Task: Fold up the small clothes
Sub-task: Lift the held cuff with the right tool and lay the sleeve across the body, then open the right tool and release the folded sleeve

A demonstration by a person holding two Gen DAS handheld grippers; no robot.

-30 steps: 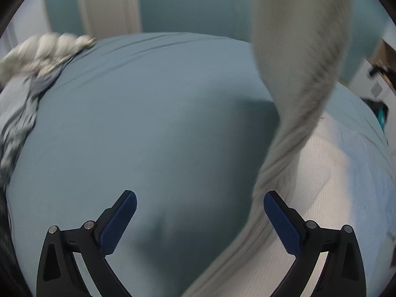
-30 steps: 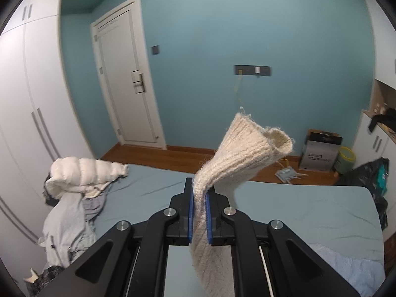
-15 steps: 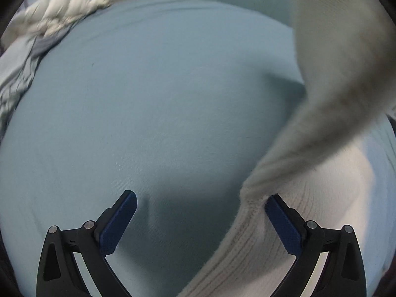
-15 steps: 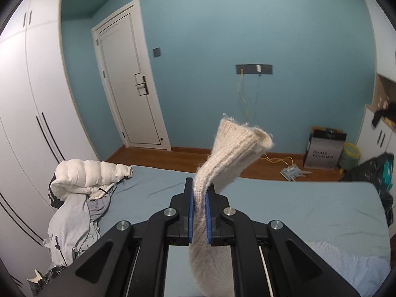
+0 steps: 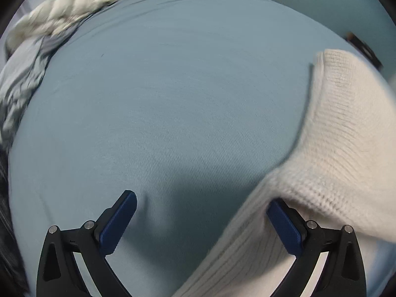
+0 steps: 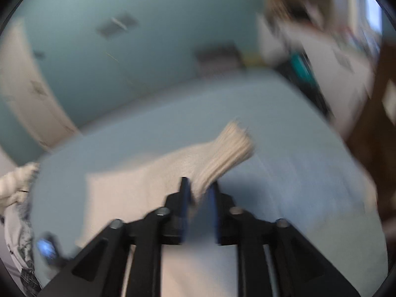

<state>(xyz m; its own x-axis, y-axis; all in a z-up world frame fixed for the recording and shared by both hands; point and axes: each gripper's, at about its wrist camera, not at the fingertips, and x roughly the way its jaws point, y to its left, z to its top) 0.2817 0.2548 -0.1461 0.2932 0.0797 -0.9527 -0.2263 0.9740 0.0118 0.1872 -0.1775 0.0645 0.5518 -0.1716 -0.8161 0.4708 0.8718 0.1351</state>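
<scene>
A cream knit sweater (image 5: 334, 148) lies on the blue bed sheet (image 5: 173, 99), its sleeve laid across the body at the right of the left wrist view. My left gripper (image 5: 201, 219) is open and empty low over the sheet, its right finger (image 5: 284, 225) touching the sweater's edge. In the blurred right wrist view my right gripper (image 6: 199, 198) is slightly parted with the sweater's ribbed sleeve cuff (image 6: 230, 148) between its fingers, over the sweater body (image 6: 138, 185); whether it still grips is unclear.
A pile of clothes with a white puffer jacket (image 5: 61, 12) lies at the bed's far left, also in the right wrist view (image 6: 14, 185). A white door (image 6: 27, 94) and cluttered furniture (image 6: 309, 49) stand beyond the bed.
My right gripper swung down from head height to the bed, carrying the sleeve across the sweater body; its jaws have parted slightly. The left gripper stayed low and open.
</scene>
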